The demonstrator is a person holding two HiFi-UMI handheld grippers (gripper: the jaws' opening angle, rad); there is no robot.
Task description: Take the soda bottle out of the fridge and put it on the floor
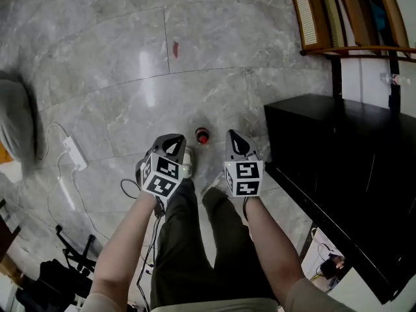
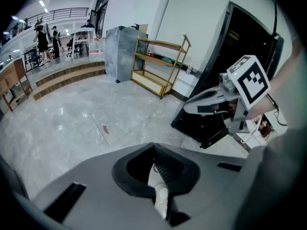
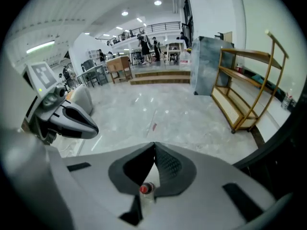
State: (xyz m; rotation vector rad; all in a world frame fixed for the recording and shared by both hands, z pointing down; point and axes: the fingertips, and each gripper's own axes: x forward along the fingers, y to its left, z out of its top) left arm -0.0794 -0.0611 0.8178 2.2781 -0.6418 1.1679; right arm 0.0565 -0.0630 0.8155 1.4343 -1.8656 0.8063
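Observation:
The soda bottle (image 1: 202,136) stands upright on the grey marble floor, its red cap facing up, between my two grippers. My left gripper (image 1: 174,138) is just left of it and my right gripper (image 1: 234,135) just right of it, both above the floor and apart from the bottle. In the right gripper view the jaws meet at their tips, shut and empty, and the red cap (image 3: 145,189) shows below them. In the left gripper view the jaws are shut too, with a white shoe (image 2: 161,196) below. The black fridge (image 1: 338,168) is at the right.
A wooden rack (image 1: 344,12) stands at the far right. A white power strip (image 1: 73,151) with cables lies on the floor at the left, next to a grey cushion (image 1: 16,119). The person's legs and shoes are right under the grippers.

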